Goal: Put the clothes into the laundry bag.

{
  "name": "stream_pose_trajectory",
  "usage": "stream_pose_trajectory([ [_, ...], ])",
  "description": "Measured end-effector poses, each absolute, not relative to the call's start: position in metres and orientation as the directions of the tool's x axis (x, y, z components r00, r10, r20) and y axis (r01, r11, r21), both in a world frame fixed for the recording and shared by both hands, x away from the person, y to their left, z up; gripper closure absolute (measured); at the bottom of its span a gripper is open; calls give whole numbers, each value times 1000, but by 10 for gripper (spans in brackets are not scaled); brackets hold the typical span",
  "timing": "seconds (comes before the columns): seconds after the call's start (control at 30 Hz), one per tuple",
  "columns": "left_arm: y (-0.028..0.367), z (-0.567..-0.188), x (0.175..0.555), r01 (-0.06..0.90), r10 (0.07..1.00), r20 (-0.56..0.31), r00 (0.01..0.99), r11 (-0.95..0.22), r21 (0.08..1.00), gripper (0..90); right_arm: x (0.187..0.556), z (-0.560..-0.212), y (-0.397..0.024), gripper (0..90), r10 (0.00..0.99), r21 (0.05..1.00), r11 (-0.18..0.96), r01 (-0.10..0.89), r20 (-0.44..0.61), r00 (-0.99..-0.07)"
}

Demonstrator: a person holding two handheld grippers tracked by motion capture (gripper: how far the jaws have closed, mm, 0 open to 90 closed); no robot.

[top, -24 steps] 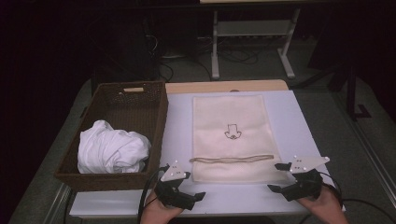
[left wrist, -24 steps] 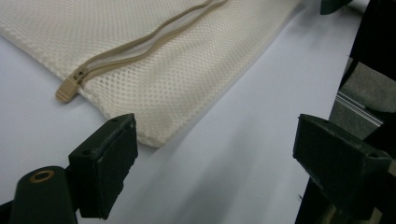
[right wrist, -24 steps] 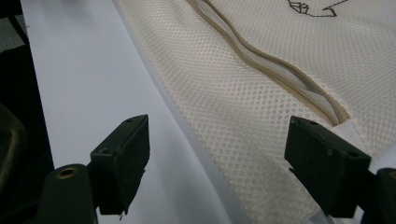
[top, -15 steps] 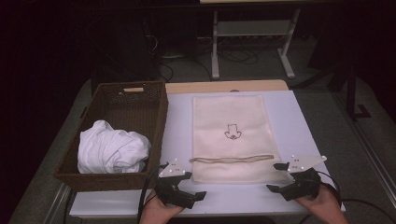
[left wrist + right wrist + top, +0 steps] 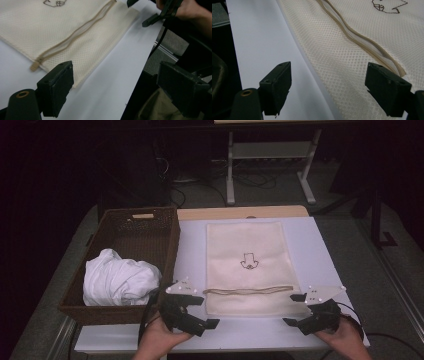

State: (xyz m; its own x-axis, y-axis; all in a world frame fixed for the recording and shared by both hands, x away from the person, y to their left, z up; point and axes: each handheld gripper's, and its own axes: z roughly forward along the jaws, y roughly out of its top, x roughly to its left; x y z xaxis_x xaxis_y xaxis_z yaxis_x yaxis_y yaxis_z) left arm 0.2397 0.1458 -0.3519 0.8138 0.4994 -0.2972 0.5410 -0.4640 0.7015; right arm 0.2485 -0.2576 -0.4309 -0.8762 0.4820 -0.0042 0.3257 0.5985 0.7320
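Both the left gripper point(image 5: 200, 312) and right gripper point(image 5: 295, 310) are open and empty, so each should pinch a near corner of the bag point(image 5: 247, 265) by its zip point(image 5: 248, 291).

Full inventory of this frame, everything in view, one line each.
mesh bag: 1, cream, flat on the white tabletop centre, small dark emblem, zipper near the person's end.
zipper: 1, tan, runs across the bag, looks partly open.
basket: 1, dark brown wicker, left of the bag.
white garment: 1, white, bunched in the basket's near end.
table: 1, white top.
shelf frame: 1, pale, on the floor behind.
left gripper: 1, black, jaws open, near the bag's near-left corner.
right gripper: 1, black, jaws open, near the bag's near-right corner.
hands: 2, holding the grippers.
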Motion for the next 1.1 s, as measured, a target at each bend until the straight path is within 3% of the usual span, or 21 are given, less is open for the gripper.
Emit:
stream_pose_trajectory([
  [0.3, 192, -311, 272, 591, 526, -345, 777, -420, 689, 139, 247, -430, -258, 201, 482, 727, 603, 327, -6, -876],
  [0.73, 238, -294, 296, 640, 642, -297, 707, -401, 655, 141, 248, -431, -259, 199, 481, 724, 605, 332, 1, -877],
  [1.1, 293, -285, 310, 673, 746, -206, 633, -399, 623, 131, 247, -431, -259, 200, 478, 719, 613, 329, -6, -878],
])
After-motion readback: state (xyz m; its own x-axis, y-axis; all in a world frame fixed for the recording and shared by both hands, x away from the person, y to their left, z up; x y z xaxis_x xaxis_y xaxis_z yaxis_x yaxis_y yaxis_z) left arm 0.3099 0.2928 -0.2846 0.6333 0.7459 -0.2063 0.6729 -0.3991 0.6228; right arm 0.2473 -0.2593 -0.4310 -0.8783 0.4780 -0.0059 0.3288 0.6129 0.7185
